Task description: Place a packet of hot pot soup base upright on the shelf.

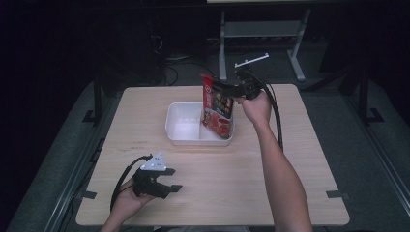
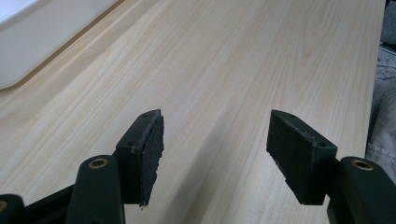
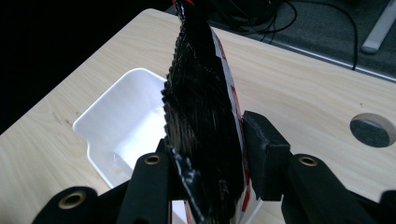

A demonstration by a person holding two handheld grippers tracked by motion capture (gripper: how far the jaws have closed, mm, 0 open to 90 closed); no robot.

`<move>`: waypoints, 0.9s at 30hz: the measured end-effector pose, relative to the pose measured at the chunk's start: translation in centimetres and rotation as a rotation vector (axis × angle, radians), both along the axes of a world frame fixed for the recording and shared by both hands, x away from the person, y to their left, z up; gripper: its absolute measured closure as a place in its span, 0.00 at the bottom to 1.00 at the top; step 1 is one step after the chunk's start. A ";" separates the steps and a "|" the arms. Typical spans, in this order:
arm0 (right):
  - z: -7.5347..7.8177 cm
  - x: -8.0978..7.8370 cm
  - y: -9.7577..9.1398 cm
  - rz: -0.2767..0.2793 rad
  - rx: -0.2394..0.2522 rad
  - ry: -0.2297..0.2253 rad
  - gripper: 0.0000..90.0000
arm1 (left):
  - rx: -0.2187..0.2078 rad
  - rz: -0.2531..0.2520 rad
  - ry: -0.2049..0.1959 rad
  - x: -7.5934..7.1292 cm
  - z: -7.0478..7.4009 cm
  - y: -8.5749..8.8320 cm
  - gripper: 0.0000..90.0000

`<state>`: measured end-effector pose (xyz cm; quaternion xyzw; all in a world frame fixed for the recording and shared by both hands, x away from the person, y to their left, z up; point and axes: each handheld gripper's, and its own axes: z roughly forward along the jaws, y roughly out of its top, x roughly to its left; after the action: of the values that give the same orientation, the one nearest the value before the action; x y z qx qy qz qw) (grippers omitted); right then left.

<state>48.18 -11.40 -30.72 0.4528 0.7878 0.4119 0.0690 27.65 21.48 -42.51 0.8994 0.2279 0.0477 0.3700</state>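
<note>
A red and black snack packet (image 1: 218, 108) stands upright with its bottom in the right compartment of a white two-part tray (image 1: 181, 121). My right gripper (image 1: 222, 87) reaches in from the right and grips the packet's upper part. In the right gripper view the packet (image 3: 201, 116) fills the gap between the jaws, the right pad (image 3: 254, 140) lies against it, and the tray (image 3: 116, 116) sits below. My left gripper (image 1: 171, 181) rests low at the table's front left, apart from the tray. Its jaws (image 2: 215, 154) stand wide with bare wood between them.
The wooden table (image 1: 217, 193) has bare room in front of and to the right of the tray. A round cable hole (image 3: 372, 129) lies near the table's edge. A corner of the tray (image 2: 28, 42) shows ahead of the left gripper. Cables and a stand sit behind the table.
</note>
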 end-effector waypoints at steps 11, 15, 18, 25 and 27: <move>-0.5 -0.2 -0.3 0.010 -0.026 0.009 0.71 | -0.007 0.007 -0.001 0.0 0.1 0.1 0.40; -0.7 -0.3 -0.6 0.017 -0.001 0.019 0.67 | -0.005 0.006 -0.001 0.0 0.1 0.1 0.40; -0.8 -0.3 -0.9 0.019 0.035 0.019 0.63 | -0.005 0.008 -0.004 0.0 0.1 0.2 0.39; -0.8 -0.7 -1.3 0.033 0.050 0.025 0.59 | -0.004 0.009 -0.006 0.0 0.1 0.2 0.39; -0.9 -0.8 -1.4 0.040 0.050 0.027 0.58 | -0.003 0.008 -0.005 0.0 0.1 0.2 0.39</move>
<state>47.36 -12.76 -31.62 0.4442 0.7869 0.4265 0.0389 27.66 21.68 -42.39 0.8978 0.2306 0.0514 0.3716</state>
